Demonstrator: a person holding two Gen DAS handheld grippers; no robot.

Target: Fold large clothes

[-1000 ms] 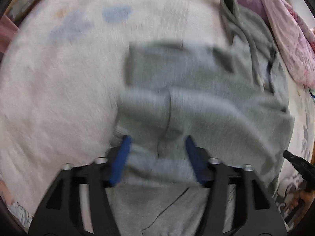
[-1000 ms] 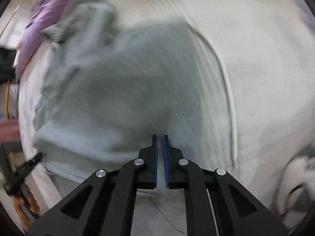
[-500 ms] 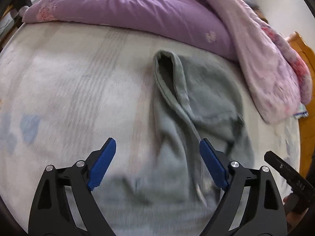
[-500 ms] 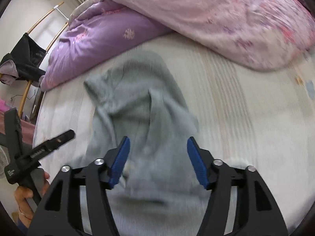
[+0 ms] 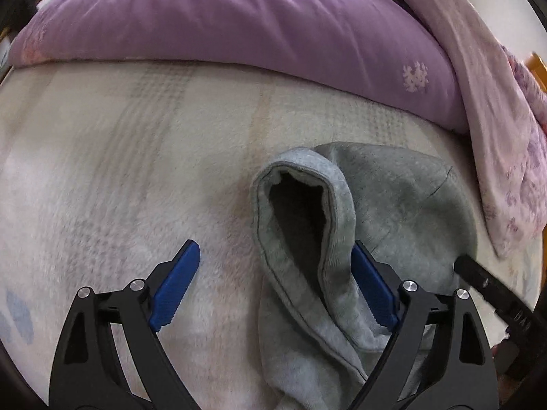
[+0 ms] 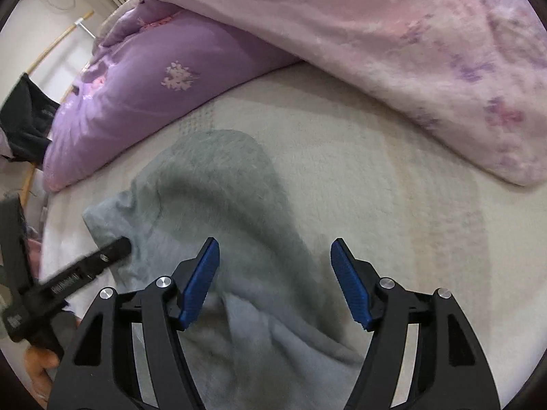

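Observation:
A grey hoodie (image 5: 386, 212) lies on the cream bed sheet (image 5: 119, 171), hood end toward the quilts; its hood opening (image 5: 297, 218) gapes upward. My left gripper (image 5: 273, 287) is open, its jaws straddling the hood's left rim just above the cloth. In the right wrist view the same hoodie (image 6: 218, 205) shows from the other side. My right gripper (image 6: 275, 283) is open over the hood's right part, holding nothing. The right gripper's tip shows at the right edge of the left wrist view (image 5: 492, 287), and the left gripper's tip shows in the right wrist view (image 6: 89, 266).
A purple quilt (image 5: 239, 20) and a pink flowered quilt (image 6: 410, 51) are heaped along the far side of the bed. A dark garment on a wooden rack (image 6: 24, 119) stands beyond the bed at the left. The sheet (image 6: 393, 177) stretches to the right of the hood.
Both grippers have moved from the hoodie's body up to its hood. The right gripper, shut a second ago, has opened. The left gripper has stayed open.

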